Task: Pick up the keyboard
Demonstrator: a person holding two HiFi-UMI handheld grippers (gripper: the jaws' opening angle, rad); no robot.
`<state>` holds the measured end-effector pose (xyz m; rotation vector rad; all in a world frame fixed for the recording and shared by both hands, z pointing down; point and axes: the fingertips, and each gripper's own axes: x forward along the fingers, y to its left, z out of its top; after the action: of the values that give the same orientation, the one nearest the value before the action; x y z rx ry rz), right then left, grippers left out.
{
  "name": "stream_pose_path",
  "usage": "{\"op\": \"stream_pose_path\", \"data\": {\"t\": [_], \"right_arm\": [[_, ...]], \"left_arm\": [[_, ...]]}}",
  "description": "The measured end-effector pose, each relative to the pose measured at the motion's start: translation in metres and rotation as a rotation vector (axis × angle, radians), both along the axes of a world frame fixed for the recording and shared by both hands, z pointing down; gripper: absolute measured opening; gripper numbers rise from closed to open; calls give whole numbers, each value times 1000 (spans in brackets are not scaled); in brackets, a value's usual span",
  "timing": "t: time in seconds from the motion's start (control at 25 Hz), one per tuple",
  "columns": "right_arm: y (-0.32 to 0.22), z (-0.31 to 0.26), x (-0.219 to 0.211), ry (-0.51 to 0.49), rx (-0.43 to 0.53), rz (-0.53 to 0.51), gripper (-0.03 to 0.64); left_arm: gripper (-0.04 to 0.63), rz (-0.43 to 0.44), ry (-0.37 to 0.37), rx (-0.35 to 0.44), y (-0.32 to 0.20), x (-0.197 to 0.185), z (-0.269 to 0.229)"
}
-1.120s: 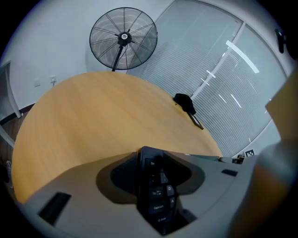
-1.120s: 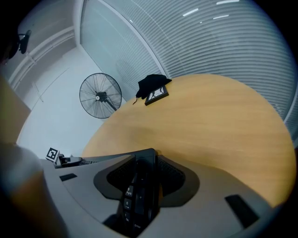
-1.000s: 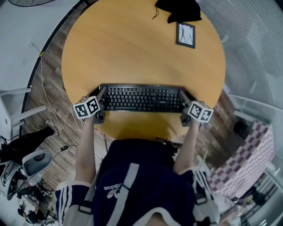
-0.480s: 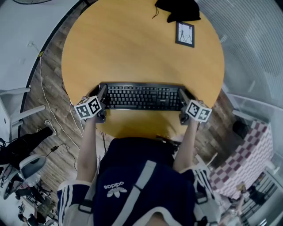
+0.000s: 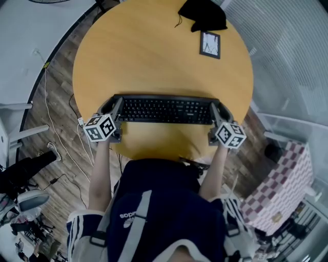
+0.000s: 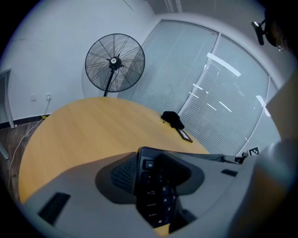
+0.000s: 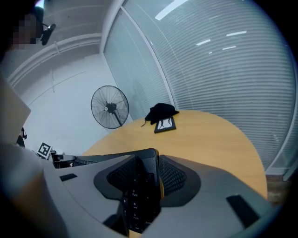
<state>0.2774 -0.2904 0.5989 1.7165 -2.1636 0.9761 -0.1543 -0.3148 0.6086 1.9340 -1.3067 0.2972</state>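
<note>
A black keyboard (image 5: 166, 110) lies across the near part of the round wooden table (image 5: 154, 51). My left gripper (image 5: 114, 107) is shut on the keyboard's left end (image 6: 156, 190), its jaws pressing both sides. At the other side my right gripper (image 5: 216, 110) is shut on the right end (image 7: 142, 195), where the number keys show between the jaws. In both gripper views the keyboard stands edge-on and seems slightly raised off the table.
A small framed picture (image 5: 210, 44) and a black cloth item (image 5: 202, 14) lie at the table's far right. A standing fan (image 6: 115, 60) is beyond the table. Window blinds (image 7: 219, 60) run along the right side. A checkered box (image 5: 279, 189) stands on the floor at right.
Both grippers and the keyboard have shifted a little away from the person and appear to have risen. Both grips stay closed on the keyboard's ends.
</note>
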Motion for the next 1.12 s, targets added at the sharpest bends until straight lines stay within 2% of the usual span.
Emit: {"op": "stream_pose_path", "data": {"t": [0.24,0.44,0.68,1.12], "right_arm": [[-7,-53,-7,51,102,-31,141],[6,-74,-4,9,172,-1,141],[17,-124,-5,19,288,-6,143],[39,-223,-33,76,460,-24,143]], "left_arm": [[167,11,15,115,-7,1,-38],[167,32,-8,226,-7,1,-79],[167,44,-16,374,0,2,-138],[169,66,16,551,17,-22,-221]]}}
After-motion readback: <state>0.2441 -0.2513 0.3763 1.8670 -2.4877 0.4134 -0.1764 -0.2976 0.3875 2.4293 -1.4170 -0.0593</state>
